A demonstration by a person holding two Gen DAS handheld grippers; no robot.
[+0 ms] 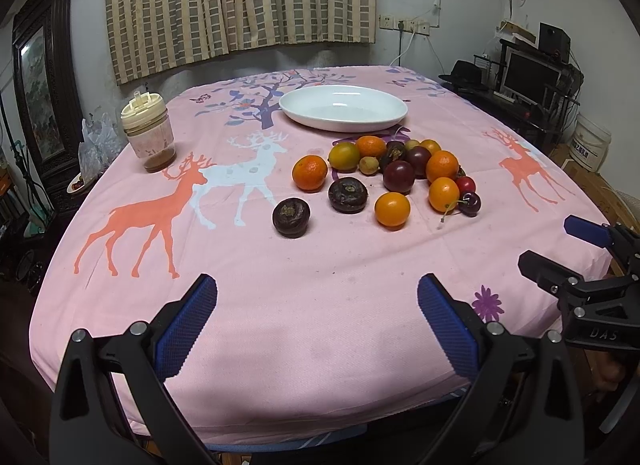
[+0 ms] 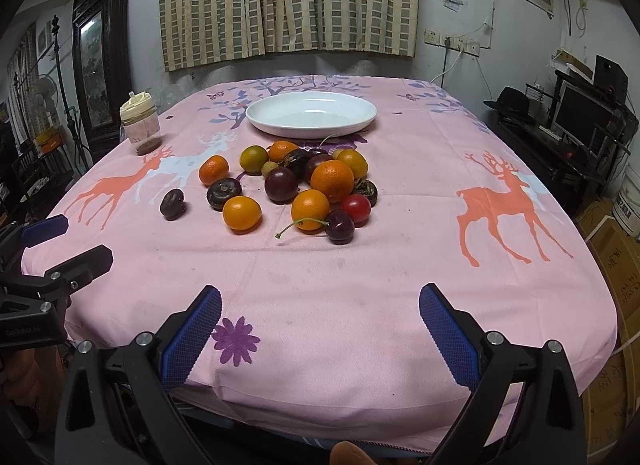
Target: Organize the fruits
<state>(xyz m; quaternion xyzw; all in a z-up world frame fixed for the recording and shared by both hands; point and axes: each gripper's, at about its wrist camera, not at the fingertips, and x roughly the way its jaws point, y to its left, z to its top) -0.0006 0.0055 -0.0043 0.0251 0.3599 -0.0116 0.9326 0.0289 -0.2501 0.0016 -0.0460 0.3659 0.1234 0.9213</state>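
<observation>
A pile of fruit [image 1: 400, 169] [image 2: 304, 185] lies mid-table: oranges, dark plums, cherries, brown water chestnuts. One chestnut [image 1: 291, 218] [image 2: 172, 204] lies apart at the left. An empty white oval plate [image 1: 343, 107] [image 2: 311, 113] stands behind the pile. My left gripper [image 1: 317, 305] is open and empty over the near table edge, well short of the fruit. My right gripper [image 2: 320, 309] is open and empty, also at the near edge. Each gripper shows in the other's view, the right one [image 1: 560, 249] and the left one [image 2: 64, 241].
A pink deer-print cloth [image 1: 280, 305] covers the table. A lidded jar [image 1: 148, 131] [image 2: 140, 123] stands at the back left. A monitor and shelf [image 2: 580, 113] stand off the right side, a framed mirror [image 2: 98, 53] off the left.
</observation>
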